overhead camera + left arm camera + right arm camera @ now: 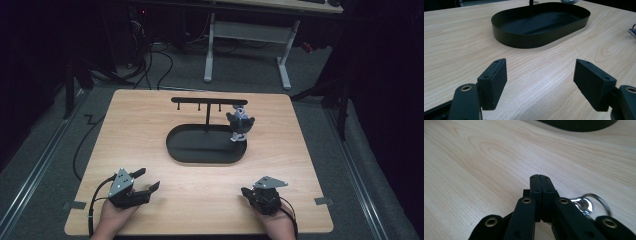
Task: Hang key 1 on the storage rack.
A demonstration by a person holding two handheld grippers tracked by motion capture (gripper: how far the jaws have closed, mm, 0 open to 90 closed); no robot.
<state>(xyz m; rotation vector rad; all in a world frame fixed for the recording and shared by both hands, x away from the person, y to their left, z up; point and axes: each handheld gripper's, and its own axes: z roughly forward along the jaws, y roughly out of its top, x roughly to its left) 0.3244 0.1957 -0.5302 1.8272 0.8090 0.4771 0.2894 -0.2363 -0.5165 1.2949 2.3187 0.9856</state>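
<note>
A black oval tray [172, 150] sits mid-table with a black T-shaped hook stand [206, 115] rising from it. A small grey plush toy [240, 124] hangs from the bar's right end. My left gripper [149, 178] rests near the front left edge, pointing towards the tray [524, 41]; it [540, 82] is open with only bare wood between its jaws. My right gripper [245, 191] is near the front right, and its jaws [540, 177] are pressed together with nothing visible between them. A metal key ring with a clasp [582, 204] lies on the table just right of these jaws and partly under the gripper.
The wooden table [150, 115] has bare surface all round the tray. A shiny metal piece [632, 31] shows at the right edge of the left gripper view. The tray's rim [579, 126] lies ahead of the right gripper. A desk frame [280, 55] and cables stand on the floor beyond.
</note>
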